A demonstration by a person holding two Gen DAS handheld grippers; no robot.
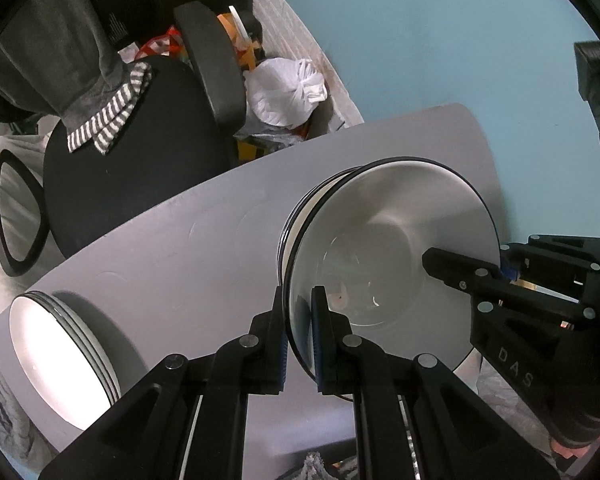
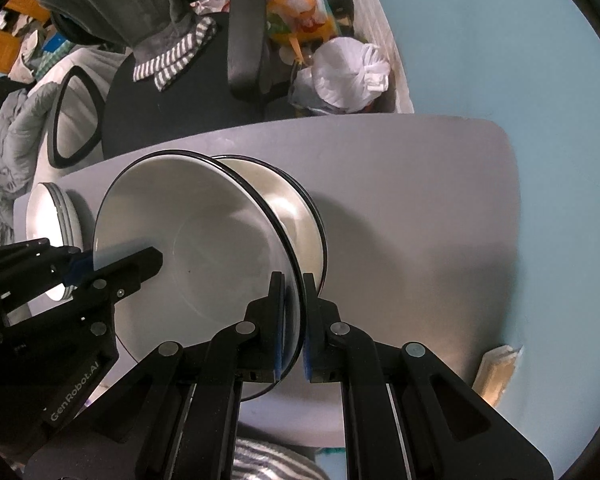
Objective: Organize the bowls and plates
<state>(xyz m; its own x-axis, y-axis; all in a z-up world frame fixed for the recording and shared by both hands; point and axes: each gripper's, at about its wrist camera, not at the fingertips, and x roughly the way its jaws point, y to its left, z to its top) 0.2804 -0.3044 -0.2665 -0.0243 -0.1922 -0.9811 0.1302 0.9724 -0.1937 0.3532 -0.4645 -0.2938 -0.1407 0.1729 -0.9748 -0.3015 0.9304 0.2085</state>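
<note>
A wide white bowl with a black rim [image 1: 396, 240] is held between both grippers above the grey table [image 1: 180, 248]. My left gripper [image 1: 300, 336] is shut on its near rim. My right gripper [image 2: 293, 320] is shut on the opposite rim of the same bowl [image 2: 188, 248]; it also shows at the right of the left wrist view [image 1: 472, 276]. A second similar bowl [image 2: 296, 204] sits just behind and under the held one. A stack of white plates [image 1: 56, 360] stands at the table's left end, also seen in the right wrist view [image 2: 48, 220].
A black office chair [image 1: 140, 152] with a grey garment and striped cloth stands beyond the table's far edge. A white plastic bag [image 1: 284, 92] and clutter lie by the brick wall. A pale object [image 2: 496, 372] lies on the blue floor at the right.
</note>
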